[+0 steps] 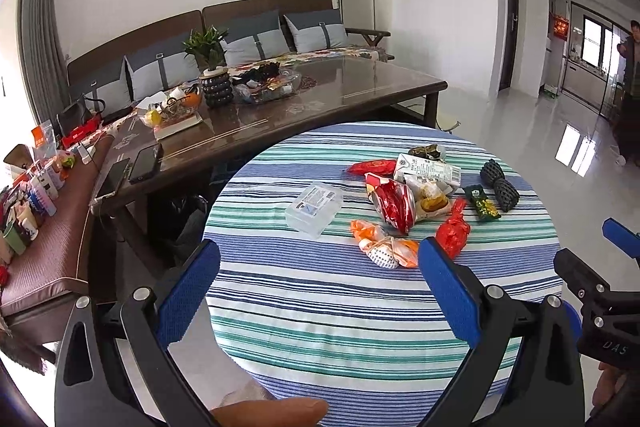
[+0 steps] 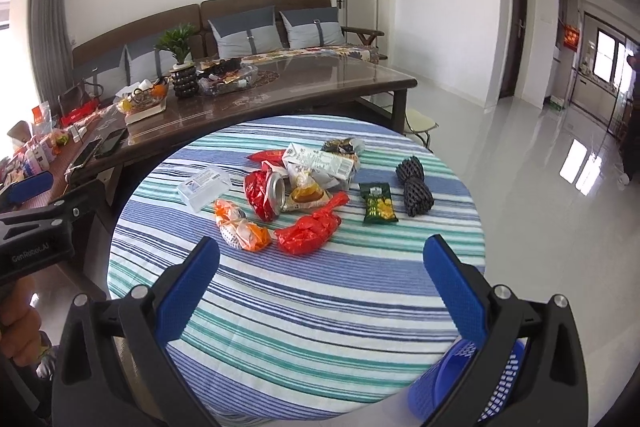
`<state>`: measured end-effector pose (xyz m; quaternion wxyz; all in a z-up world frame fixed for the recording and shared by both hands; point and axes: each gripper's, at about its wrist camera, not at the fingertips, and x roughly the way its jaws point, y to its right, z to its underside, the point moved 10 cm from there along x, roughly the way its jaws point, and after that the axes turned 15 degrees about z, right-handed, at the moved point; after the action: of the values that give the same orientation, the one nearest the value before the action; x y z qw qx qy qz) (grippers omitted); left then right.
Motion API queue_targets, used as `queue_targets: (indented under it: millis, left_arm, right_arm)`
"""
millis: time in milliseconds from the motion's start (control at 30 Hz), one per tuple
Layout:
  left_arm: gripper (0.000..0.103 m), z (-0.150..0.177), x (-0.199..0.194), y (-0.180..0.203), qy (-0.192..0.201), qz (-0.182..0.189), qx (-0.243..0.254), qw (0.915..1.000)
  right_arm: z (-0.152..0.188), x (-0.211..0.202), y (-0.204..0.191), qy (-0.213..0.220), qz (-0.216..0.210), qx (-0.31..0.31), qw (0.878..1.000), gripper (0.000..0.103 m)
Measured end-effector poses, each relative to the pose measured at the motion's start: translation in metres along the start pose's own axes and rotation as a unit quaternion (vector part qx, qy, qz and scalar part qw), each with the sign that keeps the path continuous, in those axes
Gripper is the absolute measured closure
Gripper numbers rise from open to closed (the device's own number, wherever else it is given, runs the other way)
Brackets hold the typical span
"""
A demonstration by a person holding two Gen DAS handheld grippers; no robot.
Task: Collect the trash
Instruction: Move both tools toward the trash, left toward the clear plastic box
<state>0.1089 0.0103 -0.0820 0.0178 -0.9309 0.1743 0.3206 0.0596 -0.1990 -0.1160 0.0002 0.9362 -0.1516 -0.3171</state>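
Note:
Trash lies in a heap on a round table with a striped cloth (image 1: 360, 307) (image 2: 300, 307). It includes a crushed red can (image 1: 394, 203) (image 2: 266, 195), a clear plastic box (image 1: 314, 210) (image 2: 204, 187), a white carton (image 1: 428, 169) (image 2: 320, 157), a red wrapper (image 1: 454, 231) (image 2: 310, 231), an orange-and-white wrapper (image 1: 380, 245) (image 2: 240, 231), a green snack packet (image 1: 482, 203) (image 2: 376, 209) and a black foam net (image 1: 500, 185) (image 2: 414, 191). My left gripper (image 1: 320, 267) is open, short of the heap. My right gripper (image 2: 322, 263) is open too, nothing between its fingers.
A blue plastic basket (image 2: 472, 383) stands on the floor at the table's near right. A dark coffee table (image 1: 280, 107) with a plant, bowls and phones stands behind, then a sofa (image 2: 260, 27). A person (image 1: 632, 59) stands far right. Glossy floor (image 2: 540, 187) lies to the right.

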Motion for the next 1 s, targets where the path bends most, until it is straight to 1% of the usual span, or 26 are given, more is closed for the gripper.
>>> queue_targets:
  millis: [167,233,333,433,500,600,767,867,1000]
  left_arm:
    - [0.005,0.006,0.016,0.001,-0.013,0.022,0.048,0.9985]
    - [0.005,0.013,0.026,0.001,-0.023,0.040,0.064,0.9969]
    - [0.005,0.026,0.041,-0.003,-0.038,0.070,0.067,0.9946]
    - [0.005,0.041,0.056,-0.011,-0.057,0.103,0.060,0.9912]
    - [0.005,0.049,0.066,-0.016,-0.063,0.117,0.064,0.9890]
    - [0.005,0.060,0.085,-0.025,-0.085,0.135,0.066,0.9850]
    - [0.005,0.069,0.118,-0.051,-0.103,0.136,0.070,0.9828]
    - [0.005,0.075,0.136,-0.064,-0.125,0.143,0.078,0.9787]
    - [0.005,0.076,0.157,-0.074,-0.138,0.150,0.094,0.9746]
  right_arm:
    - [0.025,0.010,0.002,-0.017,0.025,0.034,0.999,0.005]
    - [0.033,0.014,0.005,-0.020,0.043,0.046,0.998,0.005]
    - [0.043,0.017,0.007,-0.017,0.072,0.058,0.996,0.005]
    - [0.052,0.020,0.008,-0.019,0.090,0.071,0.993,0.005]
    - [0.057,0.022,0.006,-0.022,0.101,0.076,0.992,0.005]
    - [0.068,0.031,-0.001,-0.039,0.104,0.082,0.990,0.005]
    - [0.091,0.048,-0.020,-0.075,0.103,0.074,0.989,0.005]
    - [0.096,0.056,-0.034,-0.087,0.096,0.063,0.990,0.005]
    - [0.098,0.064,-0.051,-0.097,0.085,0.052,0.990,0.005]
